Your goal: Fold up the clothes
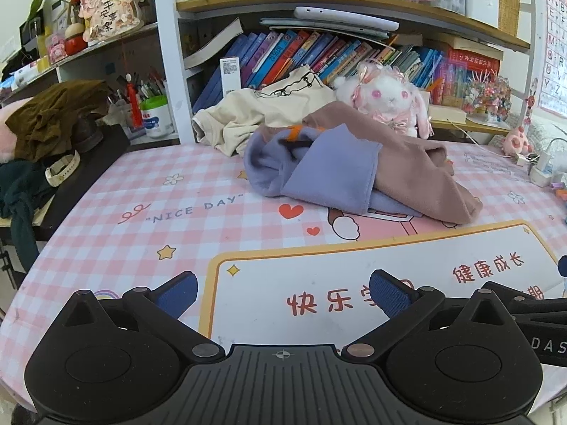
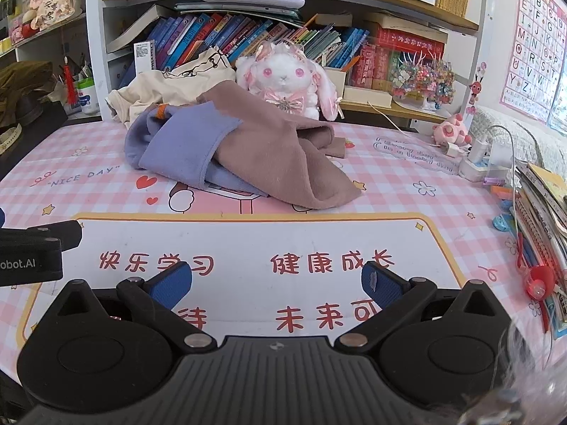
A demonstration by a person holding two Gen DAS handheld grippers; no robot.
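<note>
A crumpled brown and lilac garment (image 1: 358, 170) (image 2: 248, 148) lies in a heap on the pink checked desk mat (image 1: 149, 223) (image 2: 407, 194). A cream garment (image 1: 262, 113) (image 2: 170, 92) is bunched behind it against the bookshelf. My left gripper (image 1: 283, 295) stands open over the mat's near part, well short of the heap, with nothing between its blue pads (image 1: 389, 295). My right gripper (image 2: 276, 283) is open too, low over the printed white panel, also empty. The left gripper's black body (image 2: 35, 251) shows at the left edge of the right wrist view.
A white plush rabbit (image 1: 386, 102) (image 2: 287, 81) sits behind the heap by shelves of books (image 1: 319, 56). Olive and dark green clothes (image 1: 53, 117) pile up on a black stand at left. Chargers and cables (image 2: 485, 156) and stacked notebooks (image 2: 545, 205) crowd the right edge.
</note>
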